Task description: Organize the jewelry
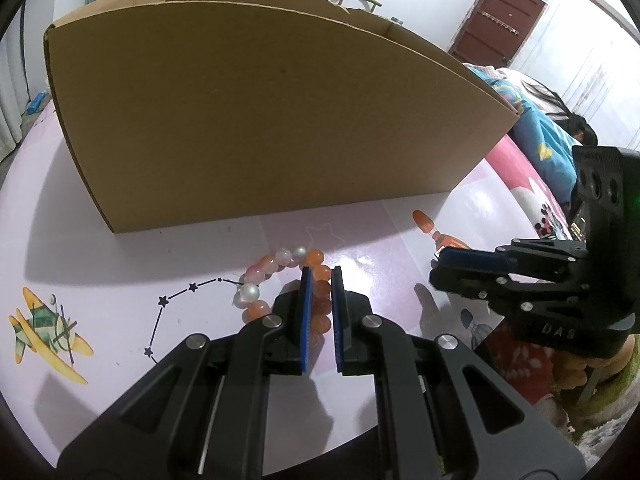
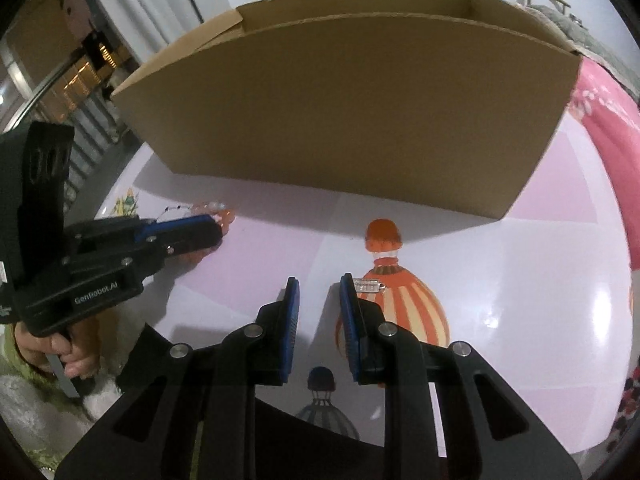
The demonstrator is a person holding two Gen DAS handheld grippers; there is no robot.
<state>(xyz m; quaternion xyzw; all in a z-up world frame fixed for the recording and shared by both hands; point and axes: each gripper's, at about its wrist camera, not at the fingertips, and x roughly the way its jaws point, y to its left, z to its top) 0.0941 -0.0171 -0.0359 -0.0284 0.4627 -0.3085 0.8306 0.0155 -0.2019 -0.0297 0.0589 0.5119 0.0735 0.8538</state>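
A bracelet of orange, pink and pearly beads (image 1: pixel 264 276) lies on the pale pink table just in front of a cardboard box (image 1: pixel 260 120). My left gripper (image 1: pixel 320 274) has its blue pads closed on the bracelet's right side, with orange beads between them. In the right wrist view the left gripper (image 2: pixel 214 226) shows at left, over the beads (image 2: pixel 220 210). My right gripper (image 2: pixel 318 286) is open and empty above the table, also seen at right in the left wrist view (image 1: pixel 438 260). A small silver clip (image 2: pixel 369 285) lies by its right fingertip.
The open-topped cardboard box (image 2: pixel 352 120) stands across the back of the table. The table top (image 2: pixel 520 280) has printed pictures of a plane, stars and balloons. A pink bed with a person lying on it (image 1: pixel 540 132) is to the right.
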